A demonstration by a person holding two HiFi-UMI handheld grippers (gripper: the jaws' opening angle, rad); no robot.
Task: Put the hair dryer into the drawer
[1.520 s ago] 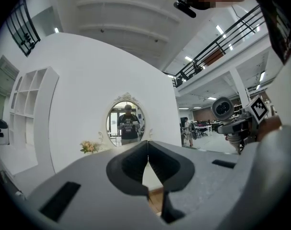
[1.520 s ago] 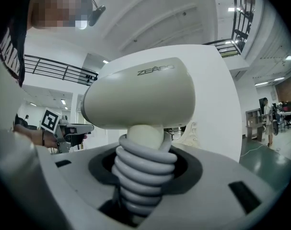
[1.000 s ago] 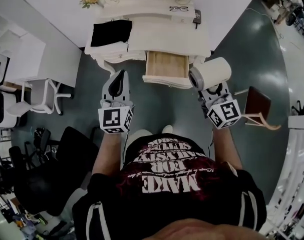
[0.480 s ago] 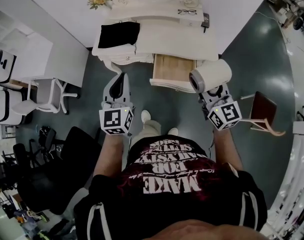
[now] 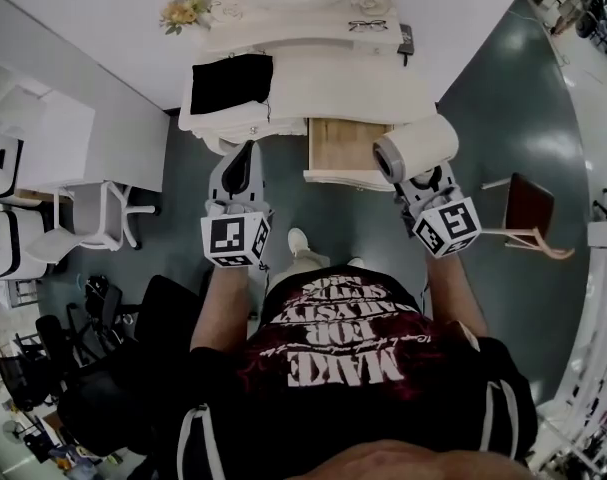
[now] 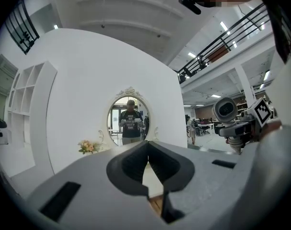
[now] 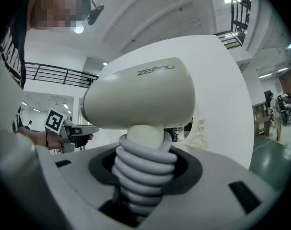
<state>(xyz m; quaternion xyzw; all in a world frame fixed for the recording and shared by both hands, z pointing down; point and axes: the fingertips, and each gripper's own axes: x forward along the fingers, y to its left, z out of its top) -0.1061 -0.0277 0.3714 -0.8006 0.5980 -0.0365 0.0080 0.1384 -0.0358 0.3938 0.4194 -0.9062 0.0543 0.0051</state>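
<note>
Nearest is the person's dark T-shirt with white lettering (image 5: 338, 353), with both forearms reaching toward twelve o'clock. A light shoe (image 5: 298, 240) shows on the grey floor (image 5: 383, 223) between the arms.

The left gripper (image 5: 245, 150) points level at the furniture. Its jaws are pressed together at the tips with nothing between them (image 6: 148, 145).

The right gripper (image 5: 415, 175) is level too. Its jaws pinch the handle of the cream-white hair dryer with a grey cord coiled round its handle (image 5: 415, 148). In the right gripper view the coils fill the gap between the jaws (image 7: 144, 176) and the barrel (image 7: 140, 92) lies crosswise above them.

The hair dryer is in the air at the two o'clock corner of the open pale wooden drawer (image 5: 348, 148), not yet inside it. A second ago it hung short of that drawer front, with bare floor between. Now its barrel overlaps the corner, the left gripper's tip is level with the drawer front, and the grip has not changed.

At three o'clock of the right gripper stands a wooden chair with a brown seat (image 5: 528, 206).

Beyond the drawer the white carved bench (image 5: 373, 83) carries a folded black cloth (image 5: 231, 81) at eleven o'clock, a pair of glasses (image 5: 368, 25) and a small bunch of flowers (image 5: 186, 10). Farthest is its oval mirror (image 6: 130, 121), which reflects the person.
</note>
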